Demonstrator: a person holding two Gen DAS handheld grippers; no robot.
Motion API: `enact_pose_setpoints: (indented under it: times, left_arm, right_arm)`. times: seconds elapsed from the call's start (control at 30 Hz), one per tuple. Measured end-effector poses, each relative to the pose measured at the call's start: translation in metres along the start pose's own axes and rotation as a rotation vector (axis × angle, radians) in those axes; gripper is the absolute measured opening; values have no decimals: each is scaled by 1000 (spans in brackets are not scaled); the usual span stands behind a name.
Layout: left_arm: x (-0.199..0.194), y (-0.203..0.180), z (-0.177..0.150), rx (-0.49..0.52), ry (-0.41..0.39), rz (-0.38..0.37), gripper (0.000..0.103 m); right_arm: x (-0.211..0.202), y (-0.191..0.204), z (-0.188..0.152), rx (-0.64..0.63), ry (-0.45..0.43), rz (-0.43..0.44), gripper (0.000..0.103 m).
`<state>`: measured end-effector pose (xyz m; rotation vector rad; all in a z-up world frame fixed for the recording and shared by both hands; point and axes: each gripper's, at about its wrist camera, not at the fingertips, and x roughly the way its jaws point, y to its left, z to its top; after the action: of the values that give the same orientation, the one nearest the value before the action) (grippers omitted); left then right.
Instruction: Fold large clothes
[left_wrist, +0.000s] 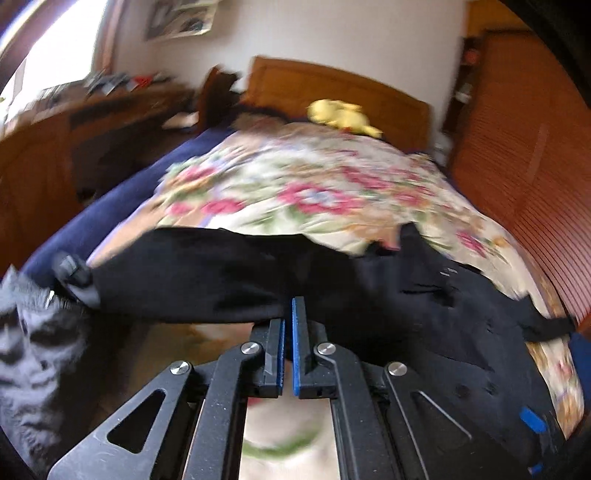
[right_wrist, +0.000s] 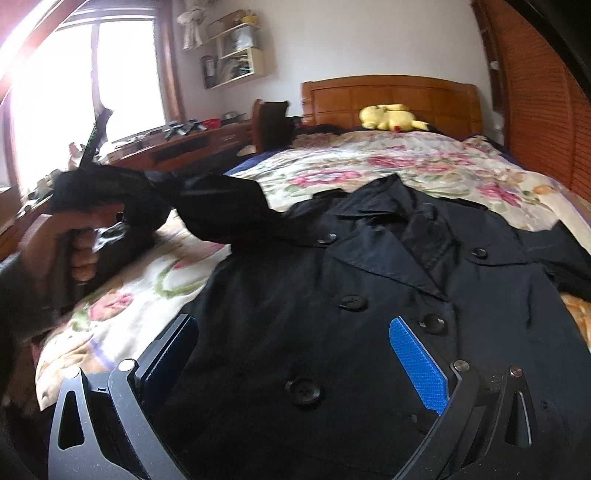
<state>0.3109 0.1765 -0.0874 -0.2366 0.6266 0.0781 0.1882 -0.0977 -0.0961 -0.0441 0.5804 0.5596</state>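
A black double-breasted coat (right_wrist: 369, 280) lies front up on the floral bedspread (right_wrist: 406, 162), collar toward the headboard. My left gripper (left_wrist: 290, 314) is shut on the edge of the coat's left sleeve (left_wrist: 207, 273) and holds it lifted off the bed; the right wrist view shows that sleeve (right_wrist: 221, 206) stretched up toward the hand holding the left gripper (right_wrist: 110, 218). My right gripper (right_wrist: 295, 350) is open, its blue pads (right_wrist: 417, 362) spread wide just above the coat's buttoned front, holding nothing.
A yellow plush toy (right_wrist: 391, 118) lies by the wooden headboard (right_wrist: 388, 96). A cluttered wooden desk (right_wrist: 177, 147) and a chair (right_wrist: 271, 122) stand left of the bed under the window. A wooden wardrobe (right_wrist: 535, 96) lines the right side.
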Motion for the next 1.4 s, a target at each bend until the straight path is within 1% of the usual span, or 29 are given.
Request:
enact_pose_setpoints:
  times: [0.1,0.17,0.27,0.3,0.33,0.37,0.4,0.47,0.53,0.57,0.6,0.63,0.67,0.7,0.8,0.97,1.07,1.1,1.17,1.2,1.3,1.4]
  left_arm:
    - [-28,-49,0,104,-5,-55,3]
    - [-38,-75,-5,167,16,-62,3]
    - [-48,-101,-18,236,46,-86,5]
    - [-52,-107,-23,260,52,-88,15]
    - [-58,-116,-31,294,57,-95,22]
    - [-61,-120,-35,306,58,-103,31]
    - [-66,-125,-41,319,62,-118,37]
    - [-76,-130,-52,332,78,-145,38]
    - [-91,-130,-66,327,81,-155,46]
    - [-95,-132,-68,322,79,-161,56]
    - [-103,-129,-74,312,78,-170,62]
    - [-112,-124,-80,299,76,-182,66]
    - [-118,-119,-84,290,76,-187,72]
    - [-127,-110,-89,274,76,-192,76]
    - [-144,-93,-99,254,71,-188,80]
    - [-171,-50,-115,210,52,-162,81]
    - [-181,-29,-121,194,43,-141,81]
    - [-185,-23,-123,192,40,-132,81]
    - [-191,-9,-127,190,31,-110,81]
    - [-193,-4,-129,189,28,-100,81]
    - [-195,7,-132,185,18,-78,81]
    - [-196,15,-137,179,14,-68,81]
  right_arm:
    - [-16,-6,-2,31,4,-36,103]
    - [-36,-9,-6,38,-8,-61,103]
    - [-66,-11,-14,9,-13,-127,103]
    - [-76,-11,-17,-7,-13,-152,103]
    - [-84,-11,-19,-19,-13,-171,103]
    - [-93,-12,-21,-32,-11,-190,103]
    - [-102,-11,-22,-43,-10,-204,103]
    - [-116,-9,-21,-56,-8,-225,103]
    - [-125,-6,-17,-60,-8,-225,103]
    - [-128,-5,-15,-61,-8,-221,103]
    - [-130,-3,-10,-64,-8,-216,103]
    - [-132,-1,-6,-68,-11,-212,103]
    - [-132,2,-1,-74,-15,-206,103]
    - [-132,5,4,-76,-17,-198,103]
    - [-134,13,13,-84,-21,-166,103]
    - [-106,43,35,-113,10,-89,103]
    - [-74,66,58,-118,37,-23,102]
    - [-66,68,64,-120,43,-7,102]
    - [-40,88,82,-134,55,29,100]
    - [-27,89,91,-142,61,45,99]
    - [12,119,113,-187,84,71,95]
    - [45,139,126,-210,123,81,92]
